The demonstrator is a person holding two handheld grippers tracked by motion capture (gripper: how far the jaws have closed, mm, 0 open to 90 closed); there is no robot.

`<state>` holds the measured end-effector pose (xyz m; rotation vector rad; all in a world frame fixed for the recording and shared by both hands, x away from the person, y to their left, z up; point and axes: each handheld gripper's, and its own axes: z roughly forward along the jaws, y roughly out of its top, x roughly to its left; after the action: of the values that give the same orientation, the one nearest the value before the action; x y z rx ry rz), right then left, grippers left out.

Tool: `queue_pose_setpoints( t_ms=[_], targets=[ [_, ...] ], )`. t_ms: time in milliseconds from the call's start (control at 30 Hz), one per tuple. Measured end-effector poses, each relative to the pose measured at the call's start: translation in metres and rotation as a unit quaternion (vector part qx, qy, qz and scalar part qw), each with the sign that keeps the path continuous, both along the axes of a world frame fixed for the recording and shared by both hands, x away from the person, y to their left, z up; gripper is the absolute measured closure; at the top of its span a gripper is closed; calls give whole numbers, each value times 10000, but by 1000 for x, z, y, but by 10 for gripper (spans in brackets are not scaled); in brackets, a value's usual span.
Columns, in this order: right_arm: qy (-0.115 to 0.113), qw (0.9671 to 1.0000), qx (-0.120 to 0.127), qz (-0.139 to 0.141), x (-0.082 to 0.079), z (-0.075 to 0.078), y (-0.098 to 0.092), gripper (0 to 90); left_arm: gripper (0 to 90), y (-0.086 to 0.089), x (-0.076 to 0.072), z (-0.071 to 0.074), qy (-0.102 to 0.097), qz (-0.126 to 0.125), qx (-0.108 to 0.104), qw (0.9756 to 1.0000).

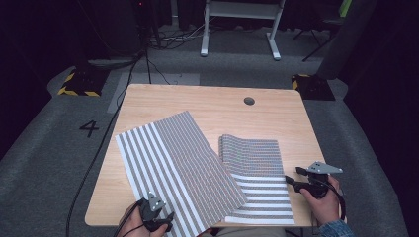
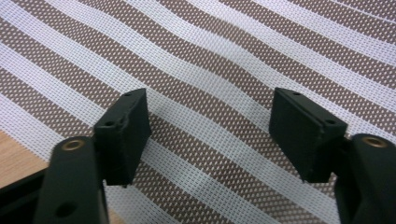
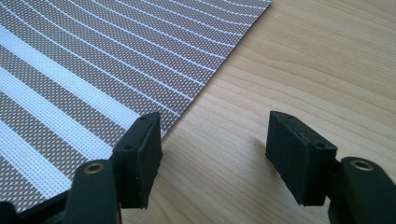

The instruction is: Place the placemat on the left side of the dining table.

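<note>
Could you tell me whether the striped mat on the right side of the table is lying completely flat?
Not quite: the right mat has its far edge curled up off the table, and the left mat overlaps its near left part.

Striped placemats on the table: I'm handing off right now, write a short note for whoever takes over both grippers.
Left gripper: open, over the near end of the upper striped placemat, nothing between the pads.
Right gripper: open, at the right edge of the lower striped placemat; one pad over the mat's edge, the other over the bare wooden table.
Mats: the upper one lies askew across the lower one's left part; the lower one's far end bulges up.
Done: neither mat is gripped.
Left: probably grip and straighten or stack them.
</note>
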<state>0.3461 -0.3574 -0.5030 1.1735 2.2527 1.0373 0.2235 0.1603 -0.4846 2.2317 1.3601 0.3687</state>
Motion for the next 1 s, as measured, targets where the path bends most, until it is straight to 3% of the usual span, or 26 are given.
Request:
queue_pose_setpoints(
  t_ms=[200, 367, 567, 700, 800, 1000],
  targets=[
    [4, 10000, -19, 14, 0, 0, 0, 357, 557, 7, 5, -1, -266, -62, -113, 9996],
    [8, 10000, -5, 9, 0, 0, 0, 357, 807, 12, 9, 1, -315, -286, -171, 9989],
    [9, 10000, -6, 9, 0, 0, 0, 356, 853, 20, 10, 13, -381, -442, -358, 9977],
    [8, 10000, -5, 10, 0, 0, 0, 356, 852, 29, 14, 23, -413, -532, -345, 9971],
    [9, 10000, -4, 9, 0, 0, 0, 356, 848, 37, 19, 36, -556, -585, -283, 9963],
    [9, 10000, -4, 8, 0, 0, 0, 356, 844, 56, 35, 53, -722, -532, -257, 9956]
  ],
)
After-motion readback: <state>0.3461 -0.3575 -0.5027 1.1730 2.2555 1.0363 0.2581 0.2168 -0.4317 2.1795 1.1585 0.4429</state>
